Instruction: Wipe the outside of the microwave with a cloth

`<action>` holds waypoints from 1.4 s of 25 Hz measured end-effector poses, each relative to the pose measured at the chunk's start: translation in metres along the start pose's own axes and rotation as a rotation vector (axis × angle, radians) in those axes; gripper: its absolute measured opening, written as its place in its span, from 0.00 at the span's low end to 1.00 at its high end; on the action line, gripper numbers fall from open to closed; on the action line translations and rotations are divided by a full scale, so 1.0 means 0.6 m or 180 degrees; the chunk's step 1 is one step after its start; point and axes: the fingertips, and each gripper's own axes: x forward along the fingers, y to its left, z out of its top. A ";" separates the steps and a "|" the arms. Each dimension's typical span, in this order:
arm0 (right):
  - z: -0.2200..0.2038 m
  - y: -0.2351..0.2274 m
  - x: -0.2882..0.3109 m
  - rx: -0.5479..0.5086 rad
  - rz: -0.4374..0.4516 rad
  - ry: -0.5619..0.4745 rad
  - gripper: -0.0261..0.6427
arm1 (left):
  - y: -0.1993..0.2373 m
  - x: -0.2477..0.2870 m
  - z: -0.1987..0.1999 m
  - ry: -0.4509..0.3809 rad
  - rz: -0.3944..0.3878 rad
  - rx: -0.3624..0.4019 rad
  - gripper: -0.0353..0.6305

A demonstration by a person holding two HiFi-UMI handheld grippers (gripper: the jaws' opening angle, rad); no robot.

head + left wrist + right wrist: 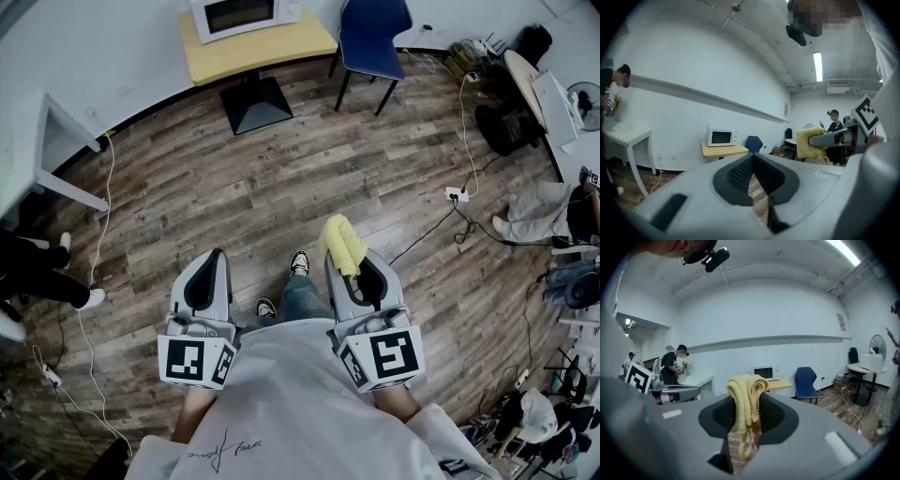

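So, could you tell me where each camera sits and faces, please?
Head view: on the person's head, facing steeply down; shows left claw, right claw, shirt.
Left gripper view: on the left claw, facing the microwave; its shut jaws show.
Right gripper view: on the right claw, facing likewise; jaws grip the yellow cloth.
All three share the microwave.

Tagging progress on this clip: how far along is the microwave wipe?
Done: the cloth is gripped in the right tool. In hand: lining up on the microwave, which sits on its table well away from both tools, with nothing touching it. Left: closing in and all the wiping. The left tool is shut and empty.
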 end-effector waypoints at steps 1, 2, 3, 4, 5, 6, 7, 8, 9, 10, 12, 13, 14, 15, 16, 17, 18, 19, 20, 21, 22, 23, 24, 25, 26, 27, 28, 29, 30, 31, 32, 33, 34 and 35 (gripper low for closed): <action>-0.002 -0.005 0.006 -0.0002 0.0009 -0.0002 0.21 | -0.001 0.007 -0.002 0.0000 -0.0001 0.0005 0.03; -0.003 -0.011 0.013 -0.0001 0.0018 -0.0001 0.21 | -0.001 0.016 -0.003 0.0001 0.0000 0.0010 0.03; -0.002 -0.019 0.022 0.0003 0.0028 0.0004 0.21 | 0.000 0.027 -0.002 0.0004 0.0001 0.0013 0.03; 0.001 -0.028 0.034 0.0011 0.0039 0.0013 0.21 | 0.000 0.042 0.002 0.0008 0.0003 0.0016 0.03; 0.006 -0.038 0.047 0.0025 0.0051 0.0021 0.21 | 0.002 0.059 0.007 0.0013 0.0005 0.0021 0.03; 0.012 -0.050 0.061 0.0046 0.0065 0.0026 0.21 | 0.003 0.077 0.013 0.0018 0.0006 0.0028 0.03; 0.017 -0.061 0.076 0.0077 0.0083 0.0023 0.21 | 0.005 0.095 0.019 0.0023 0.0008 0.0038 0.03; 0.023 -0.072 0.090 0.0118 0.0107 0.0012 0.21 | 0.008 0.112 0.025 0.0025 0.0012 0.0052 0.03; 0.028 -0.084 0.103 0.0168 0.0134 -0.0005 0.21 | 0.010 0.130 0.031 0.0026 0.0021 0.0070 0.03; 0.033 -0.096 0.116 0.0221 0.0164 -0.0022 0.21 | 0.012 0.147 0.036 0.0029 0.0034 0.0089 0.03; 0.041 -0.123 0.138 0.0315 0.0225 -0.0043 0.21 | 0.013 0.180 0.045 0.0041 0.0069 0.0123 0.03; 0.044 -0.137 0.148 0.0346 0.0252 -0.0043 0.21 | 0.011 0.198 0.048 0.0047 0.0087 0.0134 0.03; 0.046 -0.153 0.158 0.0366 0.0275 -0.0039 0.21 | 0.008 0.216 0.051 0.0053 0.0101 0.0140 0.03; 0.049 -0.168 0.168 0.0379 0.0298 -0.0032 0.21 | 0.004 0.234 0.054 0.0058 0.0114 0.0143 0.03; 0.052 -0.183 0.178 0.0388 0.0322 -0.0026 0.21 | -0.001 0.252 0.057 0.0063 0.0128 0.0145 0.03; 0.055 -0.198 0.188 0.0393 0.0350 -0.0021 0.21 | -0.006 0.270 0.059 0.0069 0.0141 0.0147 0.03; 0.057 -0.212 0.197 0.0394 0.0378 -0.0016 0.22 | -0.010 0.286 0.061 0.0074 0.0154 0.0147 0.03; 0.060 -0.225 0.206 0.0394 0.0406 -0.0010 0.22 | -0.015 0.301 0.062 0.0079 0.0166 0.0146 0.03; 0.061 -0.238 0.214 0.0394 0.0430 -0.0001 0.22 | -0.019 0.315 0.062 0.0084 0.0180 0.0141 0.03; 0.062 -0.250 0.222 0.0395 0.0451 0.0011 0.22 | -0.022 0.327 0.062 0.0091 0.0197 0.0134 0.03; 0.063 -0.262 0.231 0.0397 0.0466 0.0027 0.22 | -0.023 0.339 0.062 0.0098 0.0216 0.0128 0.03; 0.063 -0.273 0.241 0.0400 0.0475 0.0045 0.22 | -0.024 0.350 0.062 0.0107 0.0235 0.0122 0.03; 0.063 -0.284 0.251 0.0404 0.0480 0.0064 0.22 | -0.024 0.360 0.063 0.0118 0.0253 0.0116 0.03; 0.063 -0.294 0.260 0.0410 0.0483 0.0081 0.22 | -0.024 0.369 0.062 0.0133 0.0268 0.0109 0.03; 0.064 -0.302 0.267 0.0417 0.0487 0.0094 0.22 | -0.023 0.379 0.061 0.0150 0.0280 0.0102 0.03; 0.066 -0.309 0.274 0.0423 0.0493 0.0101 0.22 | -0.022 0.388 0.059 0.0167 0.0289 0.0098 0.03; 0.067 -0.316 0.281 0.0429 0.0498 0.0107 0.22 | -0.021 0.398 0.058 0.0179 0.0293 0.0097 0.03; 0.067 -0.323 0.287 0.0434 0.0498 0.0114 0.22 | -0.020 0.408 0.057 0.0185 0.0290 0.0098 0.03; 0.066 -0.329 0.294 0.0441 0.0493 0.0124 0.22 | -0.020 0.419 0.057 0.0186 0.0280 0.0099 0.03; 0.065 -0.334 0.302 0.0449 0.0488 0.0138 0.22 | -0.018 0.430 0.058 0.0182 0.0266 0.0099 0.03; 0.063 -0.337 0.310 0.0456 0.0485 0.0154 0.22 | -0.016 0.441 0.059 0.0176 0.0250 0.0098 0.03; 0.062 -0.338 0.320 0.0459 0.0486 0.0171 0.22 | -0.011 0.452 0.061 0.0169 0.0234 0.0094 0.03; 0.063 -0.338 0.331 0.0456 0.0488 0.0185 0.22 | -0.005 0.462 0.062 0.0164 0.0219 0.0085 0.03; 0.064 -0.337 0.344 0.0450 0.0489 0.0198 0.22 | 0.003 0.474 0.062 0.0162 0.0202 0.0073 0.03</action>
